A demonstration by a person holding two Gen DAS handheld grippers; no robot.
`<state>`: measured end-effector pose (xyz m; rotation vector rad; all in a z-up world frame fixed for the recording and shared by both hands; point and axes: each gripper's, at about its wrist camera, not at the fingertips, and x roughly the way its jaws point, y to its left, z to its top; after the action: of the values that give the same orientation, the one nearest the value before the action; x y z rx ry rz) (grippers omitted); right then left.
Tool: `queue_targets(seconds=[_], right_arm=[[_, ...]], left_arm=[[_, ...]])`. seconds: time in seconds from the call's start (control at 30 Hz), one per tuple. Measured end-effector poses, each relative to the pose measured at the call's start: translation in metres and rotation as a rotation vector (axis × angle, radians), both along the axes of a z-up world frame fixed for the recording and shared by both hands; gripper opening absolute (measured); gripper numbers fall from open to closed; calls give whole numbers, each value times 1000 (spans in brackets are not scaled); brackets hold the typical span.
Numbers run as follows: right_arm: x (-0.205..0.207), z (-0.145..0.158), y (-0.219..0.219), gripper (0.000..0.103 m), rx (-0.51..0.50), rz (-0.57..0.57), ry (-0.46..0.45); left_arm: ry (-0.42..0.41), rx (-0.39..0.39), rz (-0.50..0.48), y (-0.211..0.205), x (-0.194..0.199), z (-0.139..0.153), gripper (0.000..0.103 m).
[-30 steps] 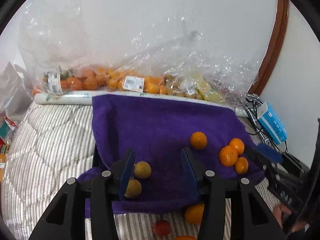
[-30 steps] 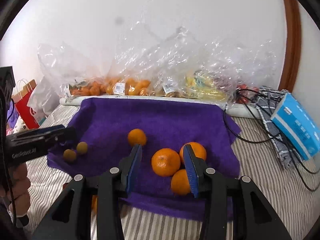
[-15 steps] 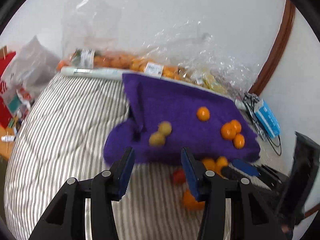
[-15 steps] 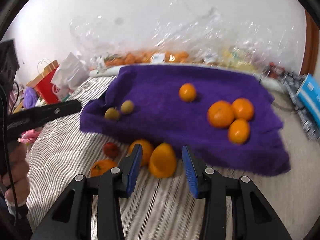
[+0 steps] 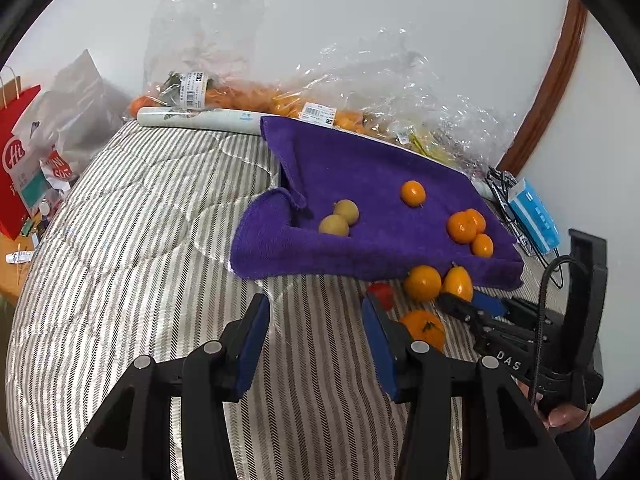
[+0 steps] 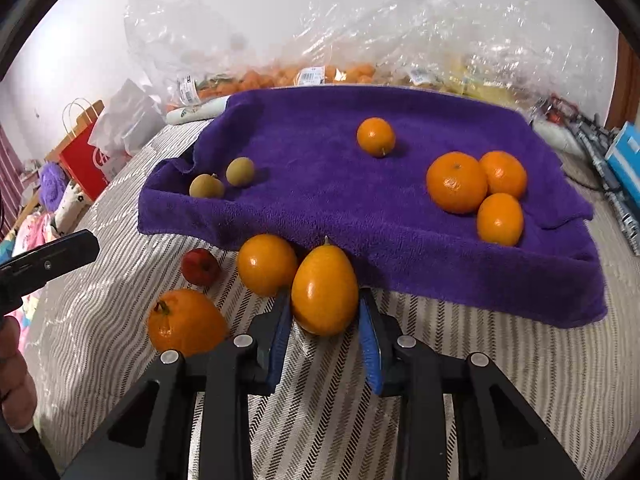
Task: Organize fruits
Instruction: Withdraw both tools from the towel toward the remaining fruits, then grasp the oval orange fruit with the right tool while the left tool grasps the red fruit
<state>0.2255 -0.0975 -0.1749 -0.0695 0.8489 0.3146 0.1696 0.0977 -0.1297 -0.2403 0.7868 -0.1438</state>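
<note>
Right tool (image 6: 324, 320) dropped, clamped on pointed orange fruit (image 6: 325, 289).

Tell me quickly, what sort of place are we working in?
Probably a bedroom at home: the fruit lies on a grey-and-white striped quilted bed cover, with a red paper shopping bag beside it and clear plastic grocery bags against the wall.

"DAS" on right hand-held gripper (image 5: 472, 305), "Hi" on red bag (image 5: 16, 160)

Six fruits are lying on the purple towel (image 6: 320, 200), while a pointed yellow-orange fruit (image 6: 325, 292), round orange, stemmed tangerine and small red fruit are resting just before it.
</note>
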Motion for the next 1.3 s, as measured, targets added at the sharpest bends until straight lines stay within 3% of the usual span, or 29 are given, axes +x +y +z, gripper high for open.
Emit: queue_targets(seconds=[0.2, 0.43, 0.77, 0.97, 1.07, 1.3], right_arm=[[-12, 14, -13, 32, -4, -6, -36], [-29, 23, -45, 32, -80, -46, -82], [-31, 8, -74, 32, -109, -89, -83], [-26, 3, -78, 32, -87, -78, -64], [-26, 4, -82, 32, -63, -81, -62], [-24, 2, -84, 32, -43, -79, -48]], left_arm=[[13, 11, -11, -8, 2, -5, 46], [36, -21, -34, -15, 11, -10, 46], [66, -39, -78, -33, 33, -16, 44], [105, -50, -136, -48, 50, -18, 37], [133, -50, -149, -55, 58, -22, 25], [173, -47, -148, -60, 67, -29, 23]])
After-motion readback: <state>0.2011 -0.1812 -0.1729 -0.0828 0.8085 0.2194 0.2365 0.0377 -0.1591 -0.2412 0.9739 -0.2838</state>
